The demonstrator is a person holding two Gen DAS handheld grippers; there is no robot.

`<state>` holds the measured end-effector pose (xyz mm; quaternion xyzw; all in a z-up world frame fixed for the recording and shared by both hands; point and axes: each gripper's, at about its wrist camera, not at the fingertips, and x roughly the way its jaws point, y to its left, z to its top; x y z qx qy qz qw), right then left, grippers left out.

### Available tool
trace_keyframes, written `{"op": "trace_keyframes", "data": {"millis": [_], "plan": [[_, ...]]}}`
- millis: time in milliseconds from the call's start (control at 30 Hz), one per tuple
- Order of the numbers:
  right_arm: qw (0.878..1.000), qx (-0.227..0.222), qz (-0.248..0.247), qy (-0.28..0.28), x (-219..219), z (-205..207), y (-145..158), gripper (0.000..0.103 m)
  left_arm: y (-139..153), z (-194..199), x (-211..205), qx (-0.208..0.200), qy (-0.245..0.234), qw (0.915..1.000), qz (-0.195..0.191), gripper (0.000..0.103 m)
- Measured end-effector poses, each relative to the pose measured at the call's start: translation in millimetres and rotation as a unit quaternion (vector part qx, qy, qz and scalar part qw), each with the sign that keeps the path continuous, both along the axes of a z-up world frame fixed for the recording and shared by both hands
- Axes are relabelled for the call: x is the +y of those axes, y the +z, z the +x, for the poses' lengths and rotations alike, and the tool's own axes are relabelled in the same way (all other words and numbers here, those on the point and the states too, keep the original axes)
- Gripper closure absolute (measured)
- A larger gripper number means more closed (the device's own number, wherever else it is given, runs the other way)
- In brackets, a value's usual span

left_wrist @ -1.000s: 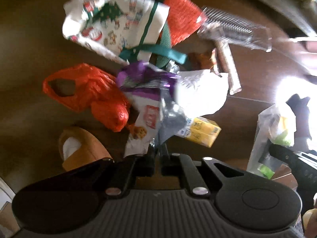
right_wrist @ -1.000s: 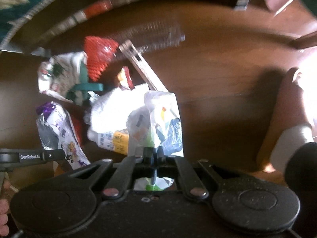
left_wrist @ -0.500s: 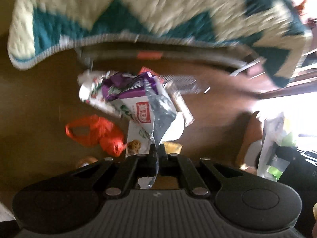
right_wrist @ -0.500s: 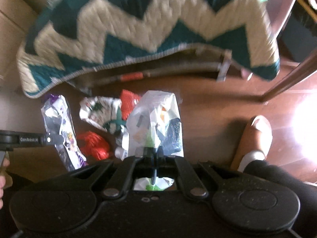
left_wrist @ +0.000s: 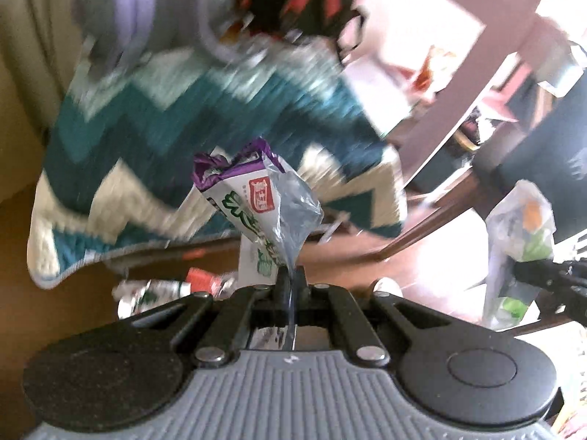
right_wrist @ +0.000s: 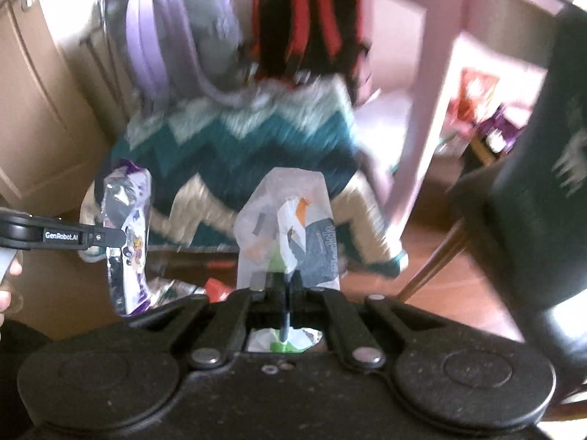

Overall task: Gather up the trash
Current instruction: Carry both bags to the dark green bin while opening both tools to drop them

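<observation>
My left gripper (left_wrist: pixel 290 275) is shut on a purple and white snack wrapper (left_wrist: pixel 256 205) and holds it up in the air. The wrapper also shows in the right wrist view (right_wrist: pixel 126 234), pinched by the left gripper (right_wrist: pixel 110 237). My right gripper (right_wrist: pixel 283 280) is shut on a clear plastic bag (right_wrist: pixel 290 234) with wrappers inside. That bag also shows at the right of the left wrist view (left_wrist: pixel 517 249). More trash (left_wrist: pixel 172 288) lies on the wooden floor (left_wrist: pixel 73 300) below.
A teal and cream zigzag blanket (right_wrist: pixel 234 154) hangs over a seat ahead. A purple backpack (right_wrist: pixel 165 36) and a black and red backpack (right_wrist: pixel 308 18) hang behind it. A dark chair (right_wrist: pixel 539 220) stands at the right. A cabinet (right_wrist: pixel 33 110) is at the left.
Both grippers have risen and tilted up from the floor, carrying the wrapper and the bag. The view now takes in the blanket and backpacks; the floor trash has dropped low.
</observation>
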<state>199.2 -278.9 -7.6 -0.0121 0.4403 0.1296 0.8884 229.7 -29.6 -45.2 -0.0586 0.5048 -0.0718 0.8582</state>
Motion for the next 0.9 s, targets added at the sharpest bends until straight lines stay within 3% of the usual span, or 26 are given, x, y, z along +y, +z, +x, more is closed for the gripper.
{"op": "trace_keyframes", "data": {"millis": [267,533,733,900], "plan": [[0.995,-0.089,-0.003,-0.039,-68.3,-10.6,96.1,0.102,85.8,14.8,-75.5,-0.074,-0.053,0.9957,-0.018,0.102],[0.982,-0.152,-0.02,-0.106,-142.8,-2.1,172.4,0.102,184.7,41.3,-169.6,-0.143,-0.123,0.9808,-0.05,0.102],[0.971,-0.167,-0.033,-0.168,-200.0,14.5,193.8,0.102,242.4,52.4,-254.2,-0.187,-0.186,0.9633,-0.051,0.102],[0.964,-0.156,-0.034,-0.213,-242.0,34.9,188.5,0.102,266.3,64.3,-325.4,-0.206,-0.222,0.9512,-0.058,0.102]]}}
